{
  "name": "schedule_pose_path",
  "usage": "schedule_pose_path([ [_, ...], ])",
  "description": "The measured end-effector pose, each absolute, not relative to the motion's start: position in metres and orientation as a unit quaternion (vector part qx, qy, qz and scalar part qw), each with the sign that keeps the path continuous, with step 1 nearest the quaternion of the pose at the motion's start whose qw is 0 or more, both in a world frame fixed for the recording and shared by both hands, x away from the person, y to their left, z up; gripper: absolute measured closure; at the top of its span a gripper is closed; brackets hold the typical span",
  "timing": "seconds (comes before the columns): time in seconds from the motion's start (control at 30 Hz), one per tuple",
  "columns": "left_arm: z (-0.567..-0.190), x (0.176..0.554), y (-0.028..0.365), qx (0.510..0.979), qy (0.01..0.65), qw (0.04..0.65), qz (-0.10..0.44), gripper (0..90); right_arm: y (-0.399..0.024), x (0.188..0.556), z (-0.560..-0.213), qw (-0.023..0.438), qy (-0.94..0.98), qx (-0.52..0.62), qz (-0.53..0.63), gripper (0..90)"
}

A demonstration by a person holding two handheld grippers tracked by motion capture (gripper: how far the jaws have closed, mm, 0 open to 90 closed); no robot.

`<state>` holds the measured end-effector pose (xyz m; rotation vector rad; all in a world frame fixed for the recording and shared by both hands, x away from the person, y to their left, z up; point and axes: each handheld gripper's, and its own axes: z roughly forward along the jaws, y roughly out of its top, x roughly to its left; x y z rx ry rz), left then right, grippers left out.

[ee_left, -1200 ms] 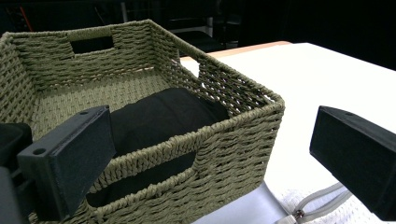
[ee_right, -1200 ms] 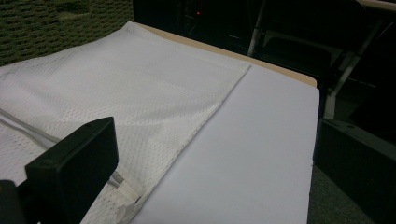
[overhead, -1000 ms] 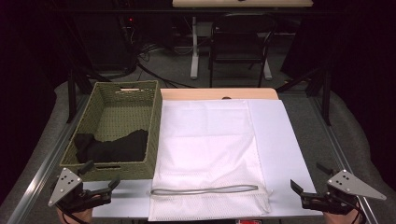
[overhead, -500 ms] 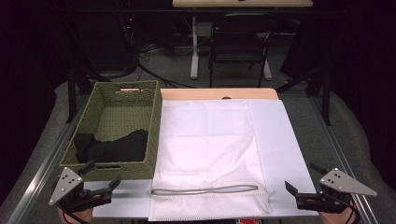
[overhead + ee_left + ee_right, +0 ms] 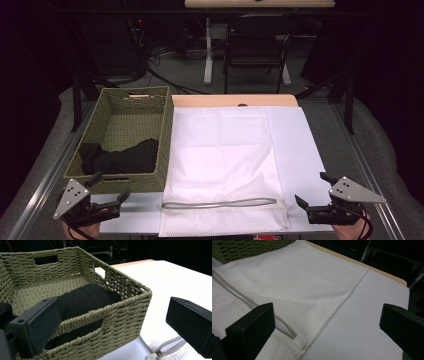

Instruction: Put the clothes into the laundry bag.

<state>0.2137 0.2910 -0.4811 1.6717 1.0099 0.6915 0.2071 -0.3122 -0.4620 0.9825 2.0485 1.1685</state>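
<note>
A white mesh laundry bag (image 5: 225, 160) lies flat on the white table sheet (image 5: 295, 150), its grey zipper (image 5: 218, 204) running along the near end. To its left stands a green woven basket (image 5: 150, 100) with a black garment (image 5: 120, 159) in its near half. My left gripper (image 5: 107, 189) stands open at the basket's near wall (image 5: 120, 317), the black garment (image 5: 85, 300) just beyond. My right gripper (image 5: 315, 190) is open beside the bag's near right corner (image 5: 294, 342), with nothing between its jaws.
The wooden table edge (image 5: 235, 100) shows past the sheet. Metal rails (image 5: 365, 165) run along both table sides. A chair (image 5: 257, 45) and a desk leg (image 5: 207, 55) stand on the floor behind the table. Bare sheet (image 5: 367, 315) lies right of the bag.
My right gripper has moved left toward the bag's near right corner. The left gripper has barely shifted.
</note>
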Motion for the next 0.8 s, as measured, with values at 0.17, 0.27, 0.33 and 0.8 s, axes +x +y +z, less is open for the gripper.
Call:
schedule_pose_path([
  [0.17, -0.481, 0.213, 0.291, 0.695, 0.419, 0.510, 0.286, 0.0, -0.300, 0.213, -0.463, 0.277, 0.783, 0.357, 0.428, 0.0],
  [0.27, -0.481, 0.214, 0.291, 0.696, 0.419, 0.509, 0.285, 0.0, -0.295, 0.215, -0.463, 0.272, 0.789, 0.352, 0.424, 0.0],
  [0.33, -0.481, 0.214, 0.291, 0.696, 0.419, 0.509, 0.285, 0.0, -0.292, 0.217, -0.463, 0.268, 0.792, 0.350, 0.422, 0.0],
  [0.8, -0.482, 0.214, 0.290, 0.696, 0.418, 0.510, 0.284, 0.0, -0.271, 0.231, -0.467, 0.241, 0.815, 0.329, 0.412, 0.0],
])
